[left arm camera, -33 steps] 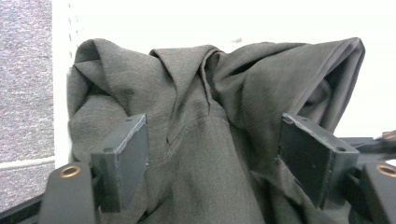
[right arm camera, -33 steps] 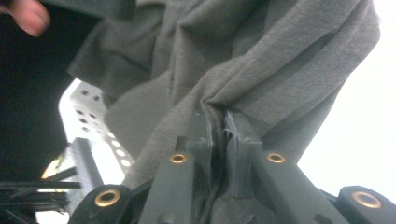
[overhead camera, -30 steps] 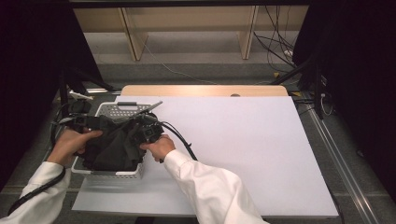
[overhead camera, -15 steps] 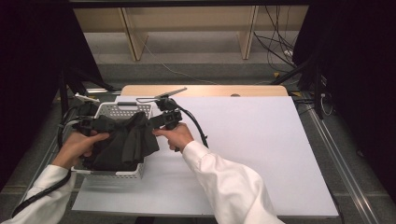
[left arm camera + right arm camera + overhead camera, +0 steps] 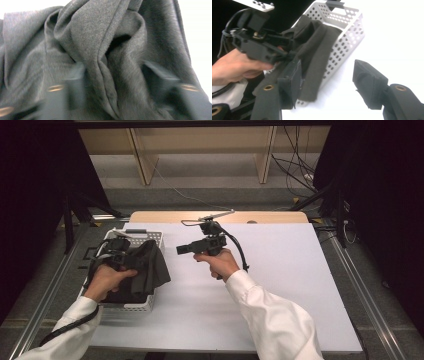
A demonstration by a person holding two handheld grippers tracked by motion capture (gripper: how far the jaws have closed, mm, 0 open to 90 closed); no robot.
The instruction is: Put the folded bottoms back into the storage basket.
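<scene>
Long white sleeves [image 5: 272, 315] are worn on both arms, cuffs closed snug at the wrists. Each hand-held gripper is built from chunky black plastic: the left hand-held gripper [image 5: 120, 251] and the right hand-held gripper [image 5: 327, 82]. Brass-coloured screws are set into the black jaws, which are faced with dark blocky pads. A black cable [image 5: 239, 251] is looped off the right one, and a thin grey plate [image 5: 207, 216] is mounted on top.
</scene>
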